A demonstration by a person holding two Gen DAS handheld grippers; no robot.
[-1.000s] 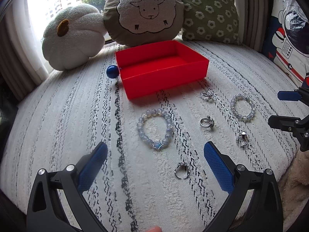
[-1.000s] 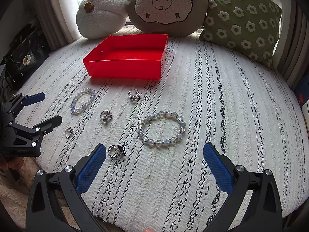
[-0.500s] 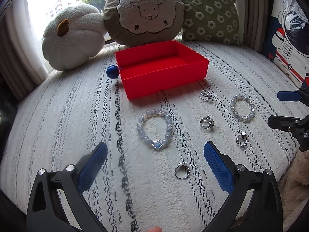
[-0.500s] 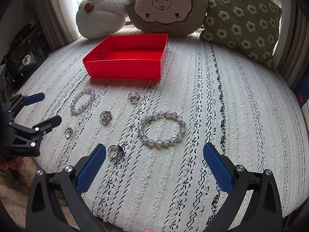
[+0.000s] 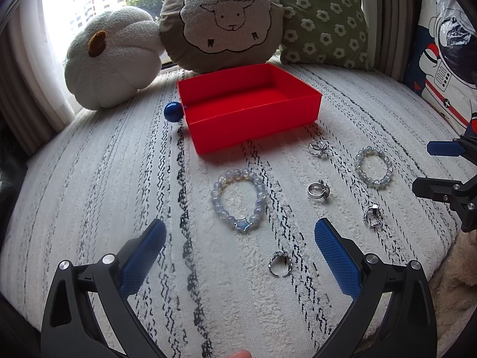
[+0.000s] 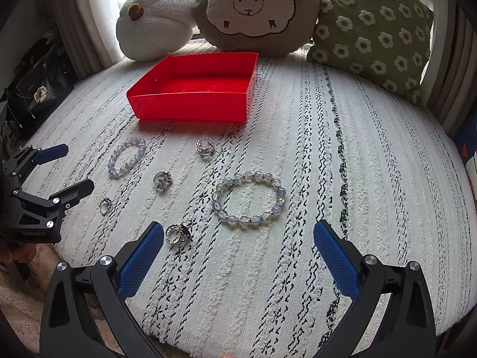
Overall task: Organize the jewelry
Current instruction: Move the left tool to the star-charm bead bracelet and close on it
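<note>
A: 6 pieces of jewelry lie loose on a white cushion [image 5: 89,194] with black stripes: 2 bead bracelets and 4 silver rings. A red tray [image 5: 253,131] sits empty at 12 o'clock, well apart from both tools.

B: Which step is this?

A: Likely the start; nothing is picked up. The left tool [image 5: 240,246] hovers with its jaws wide, holding nothing, the star bracelet [image 5: 237,200] between them. The right tool [image 6: 238,247] is equally wide and empty, the larger bracelet [image 6: 249,198] just ahead.

B: What does the next move call for?

A: Probably lowering over 1 bracelet, pinching its beads, then carrying it to the tray.
</note>
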